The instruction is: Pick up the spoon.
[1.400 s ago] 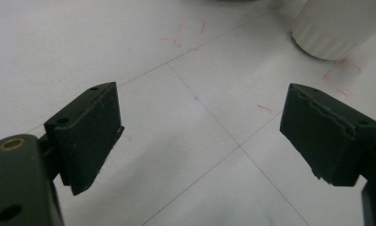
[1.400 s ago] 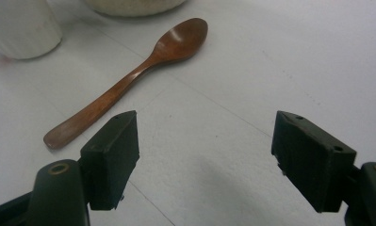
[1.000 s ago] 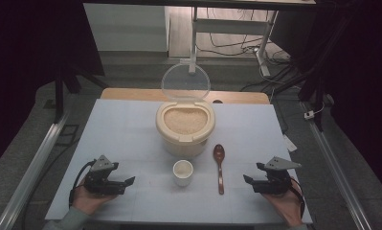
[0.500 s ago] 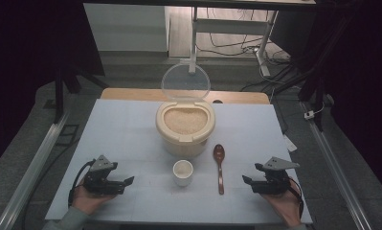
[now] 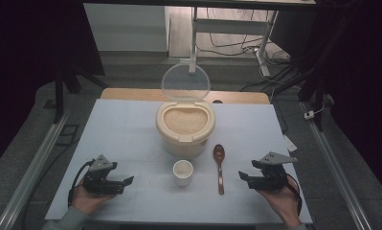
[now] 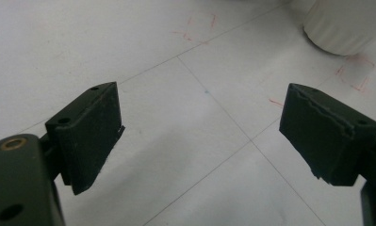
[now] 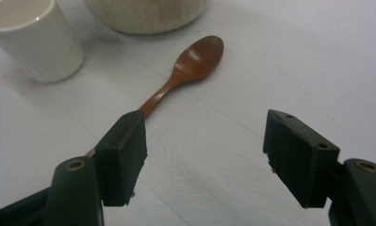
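Note:
A cream rice container (image 5: 185,125) full of rice stands mid-table with its clear lid (image 5: 185,81) raised. In front of it are a small white cup (image 5: 183,171) and a brown wooden spoon (image 5: 219,165), bowl pointing away. My right gripper (image 5: 243,176) hovers just right of the spoon's handle. Its jaws have just been closing a little, still wide, with bare table between them (image 7: 204,150). The spoon (image 7: 190,61) lies ahead, its handle running behind one jaw. My left gripper (image 5: 127,182) rests open at the front left, left of the cup (image 6: 346,23), holding nothing (image 6: 202,127).
The white table mat (image 5: 121,129) has faint grid lines and red marks. A wooden board edge (image 5: 131,93) lies behind it. Metal rails (image 5: 40,158) run along both sides. A desk frame and cables (image 5: 236,43) sit on the floor beyond.
My right gripper has lifted slightly and edged toward the spoon. The left gripper, cup, spoon and container have not moved.

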Demonstrator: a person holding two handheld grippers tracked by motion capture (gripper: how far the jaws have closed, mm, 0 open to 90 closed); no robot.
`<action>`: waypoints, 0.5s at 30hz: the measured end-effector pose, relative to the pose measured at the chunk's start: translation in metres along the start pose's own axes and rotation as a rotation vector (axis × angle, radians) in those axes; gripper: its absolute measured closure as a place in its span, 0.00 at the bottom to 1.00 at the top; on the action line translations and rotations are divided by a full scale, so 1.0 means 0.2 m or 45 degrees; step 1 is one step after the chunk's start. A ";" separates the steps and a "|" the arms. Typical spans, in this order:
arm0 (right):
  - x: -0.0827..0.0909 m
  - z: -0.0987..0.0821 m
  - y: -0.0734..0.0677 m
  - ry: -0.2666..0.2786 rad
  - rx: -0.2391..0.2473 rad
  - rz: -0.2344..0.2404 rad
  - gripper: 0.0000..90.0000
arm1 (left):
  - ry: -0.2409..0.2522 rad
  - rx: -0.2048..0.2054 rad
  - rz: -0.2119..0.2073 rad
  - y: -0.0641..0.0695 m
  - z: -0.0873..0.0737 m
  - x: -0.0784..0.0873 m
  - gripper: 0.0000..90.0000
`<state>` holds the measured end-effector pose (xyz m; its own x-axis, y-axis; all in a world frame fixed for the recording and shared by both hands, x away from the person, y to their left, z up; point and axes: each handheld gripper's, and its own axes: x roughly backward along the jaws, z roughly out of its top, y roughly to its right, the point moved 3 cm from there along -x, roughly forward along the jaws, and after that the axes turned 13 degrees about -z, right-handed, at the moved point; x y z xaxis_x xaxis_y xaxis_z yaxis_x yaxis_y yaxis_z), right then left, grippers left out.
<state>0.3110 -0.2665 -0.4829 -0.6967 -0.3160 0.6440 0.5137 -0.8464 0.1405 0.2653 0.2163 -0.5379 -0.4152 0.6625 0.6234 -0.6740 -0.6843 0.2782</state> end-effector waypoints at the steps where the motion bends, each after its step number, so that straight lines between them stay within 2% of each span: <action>1: 0.00 0.02 -0.01 -0.016 -0.012 -0.004 0.37 | -0.002 -0.003 -0.002 0.00 0.00 0.00 0.15; 6: 0.00 0.09 -0.06 -0.090 -0.051 -0.001 0.38 | 0.000 -0.008 -0.007 0.01 0.00 0.00 0.15; 11: -0.01 0.14 -0.10 -0.135 -0.025 0.002 0.38 | -0.005 -0.002 -0.007 0.00 0.00 -0.01 0.15; 15: -0.02 0.16 -0.13 -0.159 -0.007 -0.022 0.37 | -0.008 -0.002 -0.005 0.00 0.01 -0.02 0.15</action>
<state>0.3174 -0.2292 -0.4650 -0.6376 -0.2460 0.7300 0.4992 -0.8537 0.1484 0.2676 0.2130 -0.5387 -0.4090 0.6630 0.6270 -0.6767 -0.6813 0.2792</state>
